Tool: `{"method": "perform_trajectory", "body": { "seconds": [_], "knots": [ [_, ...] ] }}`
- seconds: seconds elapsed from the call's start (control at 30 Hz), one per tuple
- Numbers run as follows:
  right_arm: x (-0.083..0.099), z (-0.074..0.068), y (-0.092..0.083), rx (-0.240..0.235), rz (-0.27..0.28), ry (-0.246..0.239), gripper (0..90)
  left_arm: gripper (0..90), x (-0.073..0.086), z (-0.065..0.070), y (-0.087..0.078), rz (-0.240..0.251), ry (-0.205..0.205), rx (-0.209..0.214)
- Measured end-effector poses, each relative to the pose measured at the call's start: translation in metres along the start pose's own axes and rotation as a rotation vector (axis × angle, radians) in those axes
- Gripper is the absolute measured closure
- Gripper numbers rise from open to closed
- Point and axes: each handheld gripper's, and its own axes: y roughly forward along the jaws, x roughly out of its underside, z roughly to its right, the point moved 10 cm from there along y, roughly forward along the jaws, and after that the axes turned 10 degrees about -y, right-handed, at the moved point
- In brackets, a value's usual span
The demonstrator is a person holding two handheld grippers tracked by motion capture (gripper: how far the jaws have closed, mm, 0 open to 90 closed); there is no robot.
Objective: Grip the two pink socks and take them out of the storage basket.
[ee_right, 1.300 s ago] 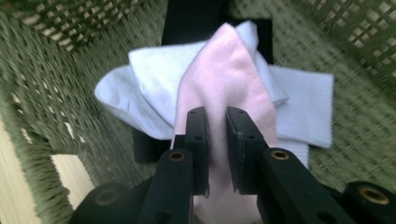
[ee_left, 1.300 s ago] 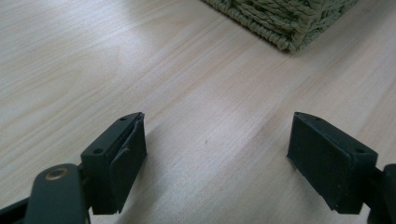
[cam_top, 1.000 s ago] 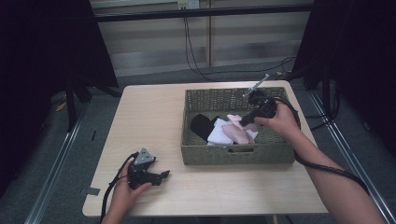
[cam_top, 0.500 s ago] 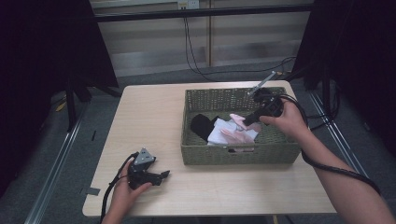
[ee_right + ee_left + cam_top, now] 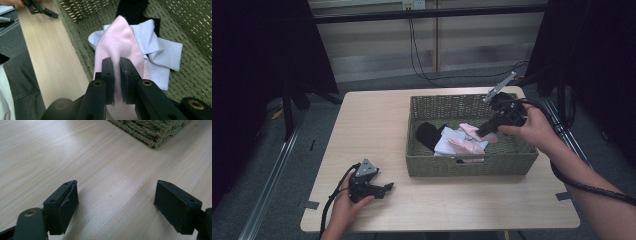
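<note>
1. My right tongs [image 5: 116,75] are clamped on a pink sock [image 5: 120,42]; in the right gripper view the two black jaws stand almost together with pink cloth pinched between them.
2. From the high view I see the right tongs [image 5: 482,134] over the right half of the green woven basket [image 5: 472,165], with my right hand [image 5: 532,127] just above the basket's right rim.
3. The pink sock [image 5: 469,145] hangs from the jaws down toward the other cloth in the basket; its lower end lies on or just above a white sock [image 5: 447,145], and I cannot tell which.
4. The white sock [image 5: 162,52] lies spread on the basket floor, partly under the pink one.
5. A black sock [image 5: 428,134] lies at the left of the pile in the basket, touching the white sock. In the right gripper view the black sock [image 5: 132,10] shows beyond the pink one.
6. My left tongs [image 5: 382,189] rest on the bench [image 5: 372,120] near its front left corner, held by my left hand [image 5: 344,207], well apart from the basket.
7. In the left gripper view the left tongs [image 5: 116,205] stand wide apart with nothing between them but bare wood, and a corner of the basket [image 5: 155,131] shows ahead.
</note>
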Motion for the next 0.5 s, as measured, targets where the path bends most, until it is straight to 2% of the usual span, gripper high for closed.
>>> {"method": "perform_trajectory", "body": {
  "seconds": [0.2, 0.5],
  "knots": [
    [-0.004, -0.011, -0.008, -0.011, 0.026, -0.039, 82.2, 18.9, 0.000, 0.000, 0.000, -0.002, 0.003, 0.000],
    [-0.004, -0.027, -0.014, -0.034, 0.041, -0.065, 82.1, 18.9, 0.000, 0.000, 0.000, -0.002, 0.003, 0.000]
  ]
}}
